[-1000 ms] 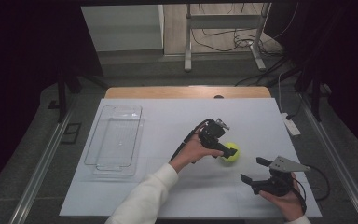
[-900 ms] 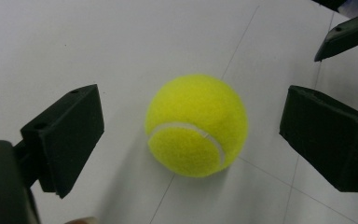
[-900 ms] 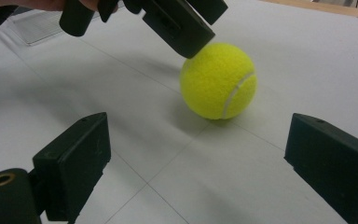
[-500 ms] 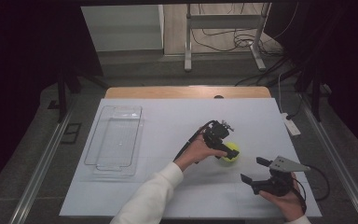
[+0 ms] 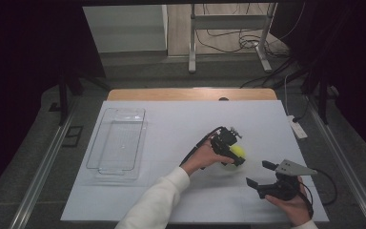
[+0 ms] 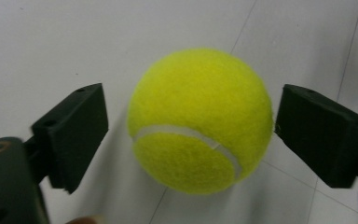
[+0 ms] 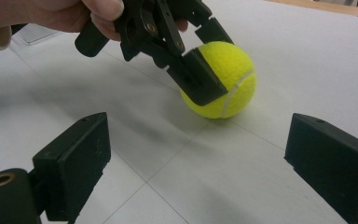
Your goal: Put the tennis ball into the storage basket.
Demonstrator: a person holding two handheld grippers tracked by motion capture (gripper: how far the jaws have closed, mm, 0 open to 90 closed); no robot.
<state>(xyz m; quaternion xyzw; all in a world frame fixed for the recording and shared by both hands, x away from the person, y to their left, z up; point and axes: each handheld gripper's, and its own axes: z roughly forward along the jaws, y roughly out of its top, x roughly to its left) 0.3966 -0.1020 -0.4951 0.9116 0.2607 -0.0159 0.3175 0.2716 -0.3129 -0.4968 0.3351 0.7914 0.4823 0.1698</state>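
While left gripper closes, tennis ball hides its contact.

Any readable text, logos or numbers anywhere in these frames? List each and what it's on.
None can be read.
Tennis ball: a plain white seam, no brand print on the side that shows.
Left gripper and right gripper: plain black jaws, no markings.
Clear plastic tray and white table cover: no print or label.
White power strip at the table's edge: too small to tell whether it carries any marking.
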